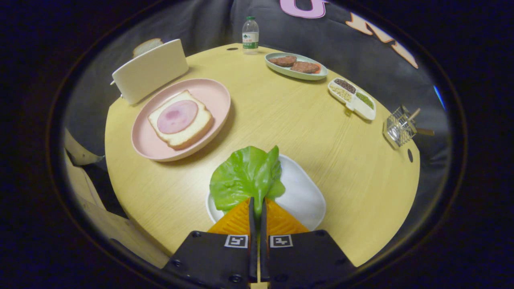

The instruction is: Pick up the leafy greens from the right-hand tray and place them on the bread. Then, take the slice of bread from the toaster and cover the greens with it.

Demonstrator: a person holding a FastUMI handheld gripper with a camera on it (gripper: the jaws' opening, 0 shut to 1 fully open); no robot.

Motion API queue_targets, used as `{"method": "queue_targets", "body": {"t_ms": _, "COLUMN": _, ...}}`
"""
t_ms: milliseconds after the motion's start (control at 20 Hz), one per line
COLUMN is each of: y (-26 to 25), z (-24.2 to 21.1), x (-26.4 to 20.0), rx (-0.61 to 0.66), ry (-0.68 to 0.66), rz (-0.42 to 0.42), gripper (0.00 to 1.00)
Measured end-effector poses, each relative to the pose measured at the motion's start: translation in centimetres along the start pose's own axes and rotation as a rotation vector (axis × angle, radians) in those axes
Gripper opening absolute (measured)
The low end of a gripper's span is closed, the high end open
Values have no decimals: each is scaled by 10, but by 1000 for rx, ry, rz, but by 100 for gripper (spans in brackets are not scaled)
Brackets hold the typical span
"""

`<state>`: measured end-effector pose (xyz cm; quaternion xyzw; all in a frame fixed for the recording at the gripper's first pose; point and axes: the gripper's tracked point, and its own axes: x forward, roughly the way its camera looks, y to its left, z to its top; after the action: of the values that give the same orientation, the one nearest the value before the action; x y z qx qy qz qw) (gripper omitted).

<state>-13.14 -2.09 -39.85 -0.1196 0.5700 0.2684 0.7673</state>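
In the upper left of the frame, a cream-white rectangular toaster point(150, 70) stands at the edge of the round pale wooden table point(289, 132), with a slice of bread point(147, 45) poking up out of its top. Just right of and below it lies a round pink plate point(213, 94) carrying a square slice of white bread point(181, 119) with a round pink slice of ham point(177, 116) lying on it.

At the bottom centre, the gripper point(257, 206) has its two fingers drawn almost together, pinching the near edge of a bright green lettuce leaf point(245, 178). The leaf rises just ahead of the fingertips, over the left part of a white rounded tray point(305, 192) that sits on the table beneath it.

At the top centre, at the table's far edge, stands a small clear plastic bottle point(250, 35) with a green cap. To its right is an oval pale green dish point(296, 66) holding two brown patties point(295, 64). Further right lies a white divided tray point(352, 98) with dark, pale and green grains in separate compartments. At the far right edge of the table sits a small wire basket point(398, 127) with wooden handles sticking out of it.
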Motion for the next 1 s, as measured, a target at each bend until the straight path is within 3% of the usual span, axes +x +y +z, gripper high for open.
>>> {"method": "queue_targets", "body": {"t_ms": 550, "y": 45, "z": 67, "x": -41, "rx": -46, "ry": -103, "rz": 24, "gripper": 6}}
{"method": "queue_targets", "body": {"t_ms": 1000, "y": 99, "z": 110, "x": -35, "rx": -114, "ry": -130, "rz": 84, "gripper": 6}}
